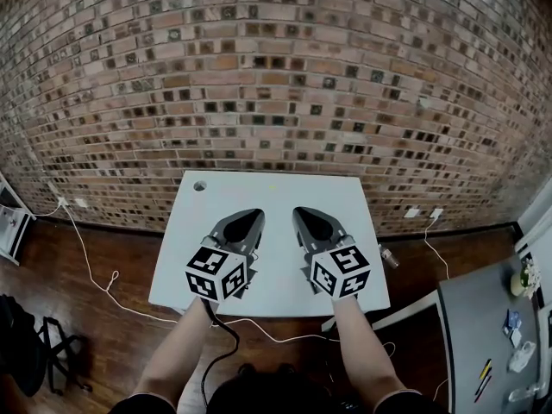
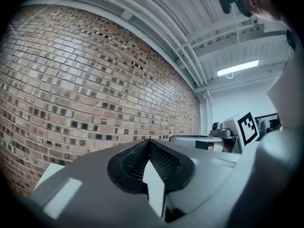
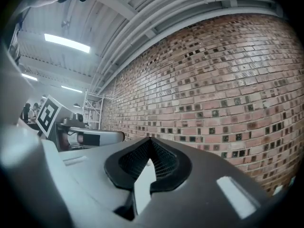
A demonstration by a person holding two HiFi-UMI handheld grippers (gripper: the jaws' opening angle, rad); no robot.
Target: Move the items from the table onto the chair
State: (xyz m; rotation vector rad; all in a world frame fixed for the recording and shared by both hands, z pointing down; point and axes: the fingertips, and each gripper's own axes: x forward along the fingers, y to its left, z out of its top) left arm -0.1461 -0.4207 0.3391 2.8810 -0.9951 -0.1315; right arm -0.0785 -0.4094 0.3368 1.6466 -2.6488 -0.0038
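In the head view, the left gripper [image 1: 257, 214] and the right gripper [image 1: 298, 211] are held side by side over the white table [image 1: 276, 192], which stands against a brick wall [image 1: 276, 76]. The only print seen is the black-and-white square pattern on each marker cube [image 1: 216, 274]; it cannot be read as words. A round hole [image 1: 200, 185] is seen at the table's far left corner. A white cable [image 1: 90, 270] is trailed across the wooden floor, and a black bag [image 1: 21, 343] lies at the left edge. At the right, a grey desk [image 1: 474, 317] is seen, with pens [image 1: 484, 376] and a blue item [image 1: 512, 321] on it, too small to name further.

In the left gripper view, the left gripper [image 2: 148, 141] is seen with its jaws pressed together at the tips and nothing held between them. A ceiling strip light [image 2: 237, 68], not caught by the head view, is shown, and the right gripper's cube is seen beside it at the right.

In the right gripper view, the right gripper [image 3: 151, 140] is likewise closed tip to tip and holds nothing. Ceiling lights [image 3: 66, 42] and a metal rack [image 3: 92, 109] along the wall are shown only here.
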